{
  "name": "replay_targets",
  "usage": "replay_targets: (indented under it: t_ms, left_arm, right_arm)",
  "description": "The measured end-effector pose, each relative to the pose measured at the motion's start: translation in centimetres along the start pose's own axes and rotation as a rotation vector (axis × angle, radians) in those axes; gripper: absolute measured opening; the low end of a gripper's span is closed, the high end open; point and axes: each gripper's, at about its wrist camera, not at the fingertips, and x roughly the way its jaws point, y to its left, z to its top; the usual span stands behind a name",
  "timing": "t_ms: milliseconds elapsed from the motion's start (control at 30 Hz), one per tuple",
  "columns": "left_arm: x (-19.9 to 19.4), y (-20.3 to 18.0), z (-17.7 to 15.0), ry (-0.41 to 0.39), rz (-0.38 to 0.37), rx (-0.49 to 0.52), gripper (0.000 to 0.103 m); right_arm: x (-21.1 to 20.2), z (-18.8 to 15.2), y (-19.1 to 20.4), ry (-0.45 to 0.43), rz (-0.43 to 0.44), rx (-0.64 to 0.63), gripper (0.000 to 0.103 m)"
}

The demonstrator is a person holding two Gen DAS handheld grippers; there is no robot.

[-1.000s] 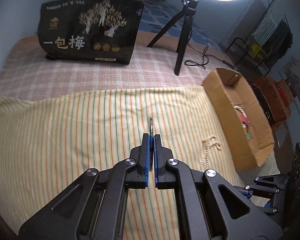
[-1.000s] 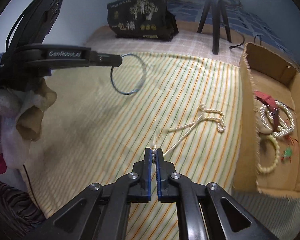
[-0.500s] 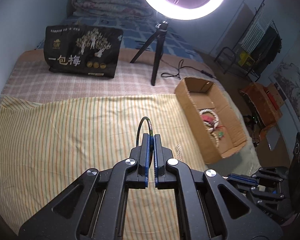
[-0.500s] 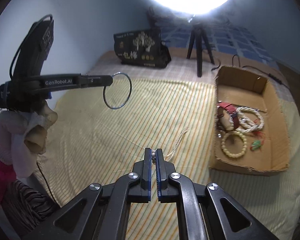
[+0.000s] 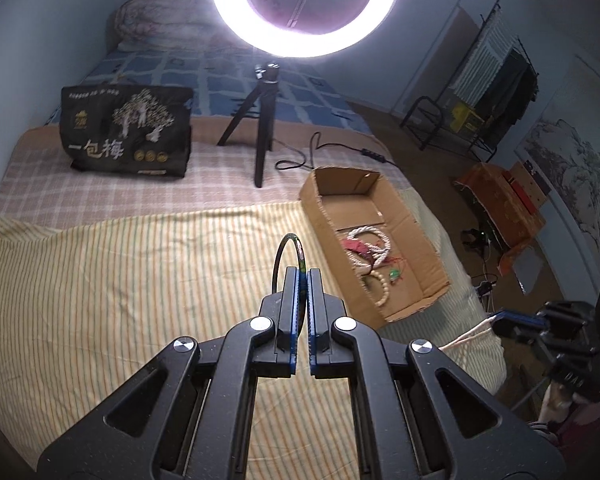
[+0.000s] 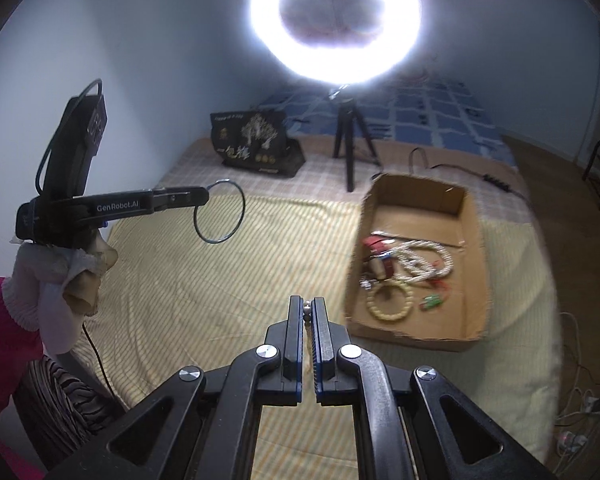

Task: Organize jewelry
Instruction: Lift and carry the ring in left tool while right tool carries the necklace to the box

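Left gripper (image 5: 302,270) clamped on thin dark bangle (image 6: 219,212), held edge-on above striped sheet (image 5: 140,280), left of cardboard box (image 5: 320,216). Right gripper (image 6: 308,308) pinched on pale bead necklace (image 6: 307,309), near box.

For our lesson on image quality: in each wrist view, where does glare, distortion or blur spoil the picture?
Left wrist view: the ring light blows out to white at the top; fisheye bends the room's edges. Right wrist view: the same light floods the upper frame, and the cardboard box looks smeared along its right side, while the right tongs stay sharp.
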Motion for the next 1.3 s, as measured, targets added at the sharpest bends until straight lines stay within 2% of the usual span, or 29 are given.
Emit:
replay_targets:
  t_ms: [300, 667, 900, 1300]
  left_arm:
    - [0.5, -2.9, 2.4, -0.020, -0.016, 0.048, 0.001]
    - [2.1, -6.3, 6.0, -0.052, -0.020, 0.095, 0.001]
    - [4.6, -8.4, 7.7, -0.043, -0.035, 0.126, 0.001]
    - [11.0, -10.4, 9.1, 0.000, -0.017, 0.159, 0.001]
  right_arm:
    - [-5.4, 1.5, -3.4, -0.087, -0.062, 0.022, 0.001]
    - [-7.1, 4.6, -5.9, -0.132, -0.115, 0.007, 0.001]
    - [-6.3, 5.9, -7.4, -0.142, -0.119, 0.015, 0.001]
    - [-2.0, 5.9, -10.5, -0.084, -0.108, 0.042, 0.001]
